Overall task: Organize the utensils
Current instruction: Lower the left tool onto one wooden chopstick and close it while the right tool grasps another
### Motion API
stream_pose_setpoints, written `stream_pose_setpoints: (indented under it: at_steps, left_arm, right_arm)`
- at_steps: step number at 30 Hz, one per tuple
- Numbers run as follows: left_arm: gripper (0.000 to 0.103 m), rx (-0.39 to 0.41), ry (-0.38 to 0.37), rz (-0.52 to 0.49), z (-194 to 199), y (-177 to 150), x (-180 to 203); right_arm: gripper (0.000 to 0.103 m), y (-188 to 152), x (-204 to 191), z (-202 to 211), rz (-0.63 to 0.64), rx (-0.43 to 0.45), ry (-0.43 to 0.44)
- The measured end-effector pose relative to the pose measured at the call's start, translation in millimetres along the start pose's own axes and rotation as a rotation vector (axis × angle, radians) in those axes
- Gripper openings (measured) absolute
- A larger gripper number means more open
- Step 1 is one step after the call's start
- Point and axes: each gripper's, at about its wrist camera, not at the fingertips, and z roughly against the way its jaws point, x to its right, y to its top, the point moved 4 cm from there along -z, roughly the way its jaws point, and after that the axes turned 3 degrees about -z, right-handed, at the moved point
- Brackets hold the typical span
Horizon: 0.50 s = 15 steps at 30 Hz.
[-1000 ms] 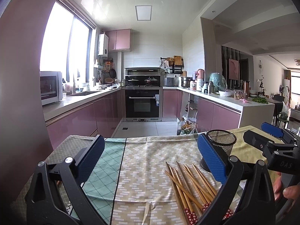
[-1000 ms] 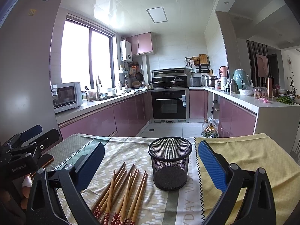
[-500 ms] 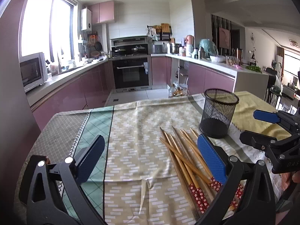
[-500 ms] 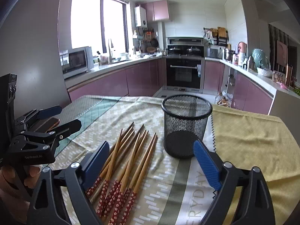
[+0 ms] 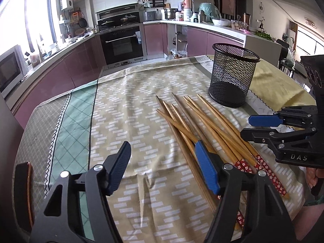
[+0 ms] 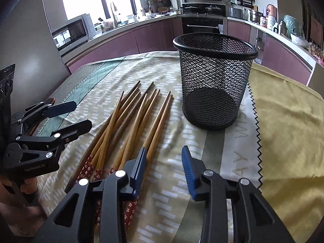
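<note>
The wooden chopsticks [image 6: 129, 125] lie fanned on the tablecloth [image 5: 129, 105] just beside the empty mesh holder [image 6: 214, 81], handy for loading. The left gripper [image 5: 162, 162] and right gripper [image 6: 164, 162] both hang over the patterned ends, jaws closing on nothing, probably to pinch a chopstick.

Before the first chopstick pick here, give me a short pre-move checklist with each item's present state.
1. Cup upright, empty: ok.
2. Chopsticks all on the cloth, none in the cup: ok.
3. Right gripper empty, jaws closing: ok.
4. Left gripper empty, jaws closing: ok.
5. One chopstick between either gripper's jaws: not ok, both sit beside the pile.
6. Chopsticks separated enough for a single pick: cannot tell, they overlap.
</note>
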Motion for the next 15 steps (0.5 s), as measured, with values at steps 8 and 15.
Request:
stream_pose_setpoints:
  at_steps: [8, 15]
  left_arm:
    - [0.056, -0.088, -0.040, -0.033, -22, -3, 7]
    - [0.044, -0.131, -0.101, 0.003, -37, 2, 4]
  right_arm:
    - [0.033, 4, 0, -7, 0.031, -0.039, -0.039]
    - [0.028, 10, -3, -15, 0.065, -0.053, -0.065]
